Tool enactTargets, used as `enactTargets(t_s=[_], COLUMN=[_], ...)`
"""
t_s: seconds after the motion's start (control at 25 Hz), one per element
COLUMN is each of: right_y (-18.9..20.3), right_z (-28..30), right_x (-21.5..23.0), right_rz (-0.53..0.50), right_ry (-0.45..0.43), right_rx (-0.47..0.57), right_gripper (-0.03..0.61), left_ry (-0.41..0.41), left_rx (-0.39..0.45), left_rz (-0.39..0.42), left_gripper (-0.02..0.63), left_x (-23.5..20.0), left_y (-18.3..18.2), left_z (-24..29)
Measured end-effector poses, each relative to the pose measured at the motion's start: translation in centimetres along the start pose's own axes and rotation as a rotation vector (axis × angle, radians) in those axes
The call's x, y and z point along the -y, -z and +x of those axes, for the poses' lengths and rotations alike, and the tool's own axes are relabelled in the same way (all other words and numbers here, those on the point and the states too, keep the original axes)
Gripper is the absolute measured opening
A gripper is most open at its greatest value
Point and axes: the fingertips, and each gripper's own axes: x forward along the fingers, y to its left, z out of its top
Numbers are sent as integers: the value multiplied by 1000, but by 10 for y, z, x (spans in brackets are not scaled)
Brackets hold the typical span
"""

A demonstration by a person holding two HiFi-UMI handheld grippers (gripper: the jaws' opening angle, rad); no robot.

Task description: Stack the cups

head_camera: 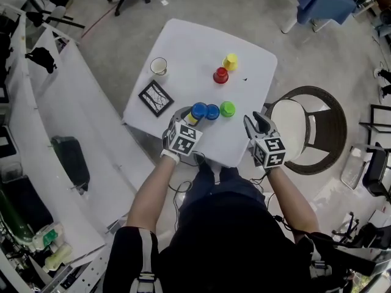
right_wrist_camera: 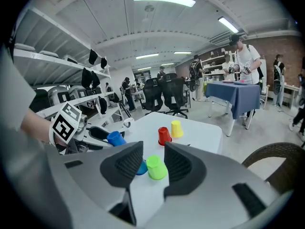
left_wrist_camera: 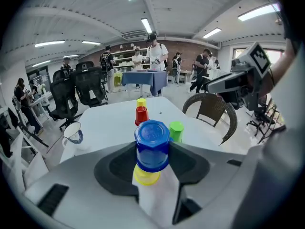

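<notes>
Blue cup pinched mouth-down in our left gripper; our right gripper spread, holding nothing.

Only our left gripper view shows a yellow cup nested inside that blue one, its rim poking out below. Our right gripper view frames the green cup between the jaws, yet the head view shows it on the white table clear of them, just beside a second blue cup. Farther out a red cup and another yellow cup stand close together, both upturned; a mug stands upright to their left.
</notes>
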Motion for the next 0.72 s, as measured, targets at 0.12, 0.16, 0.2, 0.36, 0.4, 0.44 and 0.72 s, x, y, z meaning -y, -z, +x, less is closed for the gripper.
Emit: enactTargets(t_s=[0.12, 0.16, 0.2, 0.36, 0.4, 0.44, 0.72], right_y=[2, 2, 3, 6, 6, 6, 9], right_z=[-2, -3, -4, -8, -8, -8, -8], right_x=[0, 0, 0, 3, 3, 3, 4], right_rz=[2, 3, 4, 8, 8, 9, 10], right_ry=[1, 2, 3, 16, 17, 18, 27], right_rx=[2, 0, -2, -5, -7, -9, -13], right_gripper=[133, 132, 132, 129, 129, 127, 124], left_ry=[0, 1, 3, 11, 12, 11, 14], left_rx=[-11, -12, -13, -22, -24, -26, -20], left_rz=[9, 13, 18, 39, 39, 40, 55], left_gripper=[201, 201, 201, 201, 201, 201, 207], left_x=[5, 6, 6, 8, 7, 7, 8], left_y=[1, 1, 1, 4, 4, 4, 3], left_z=[4, 5, 6, 10, 11, 12, 16])
